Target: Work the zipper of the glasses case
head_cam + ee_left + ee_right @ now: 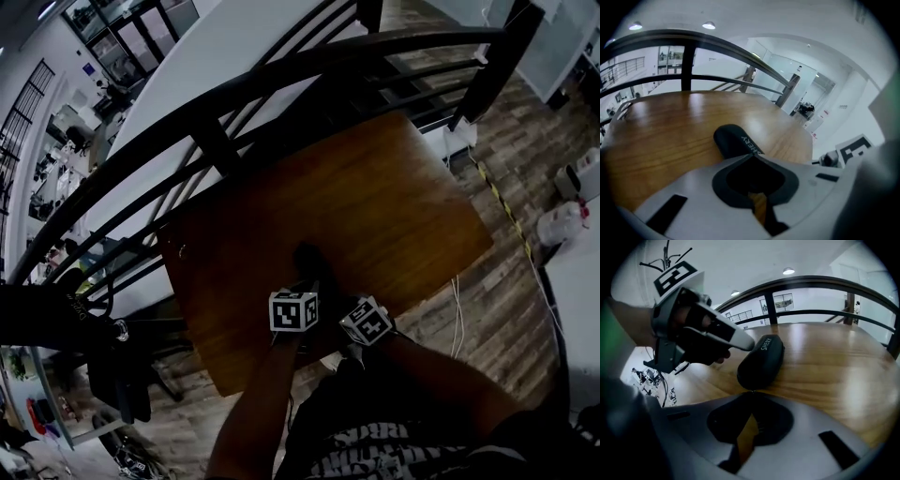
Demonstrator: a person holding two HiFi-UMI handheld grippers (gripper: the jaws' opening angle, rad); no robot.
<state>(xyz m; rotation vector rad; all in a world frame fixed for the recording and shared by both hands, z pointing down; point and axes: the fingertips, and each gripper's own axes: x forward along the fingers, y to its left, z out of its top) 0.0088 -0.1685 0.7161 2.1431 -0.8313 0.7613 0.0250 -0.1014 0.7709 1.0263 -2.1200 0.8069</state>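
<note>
Left gripper (752, 155): fingers clenched tip to tip, the tips against the side of the glasses case (734, 138).
Right gripper (751, 391): fingers clenched, tips meeting right at the case's near end; contact uncertain.
Pose: both grippers pitched forward and down, close side by side, marker cubes uppermost.
Arms: forearms reached in from the near edge of the desk (394, 197).
Case: lay flat on the desk, close to its near edge.
</note>
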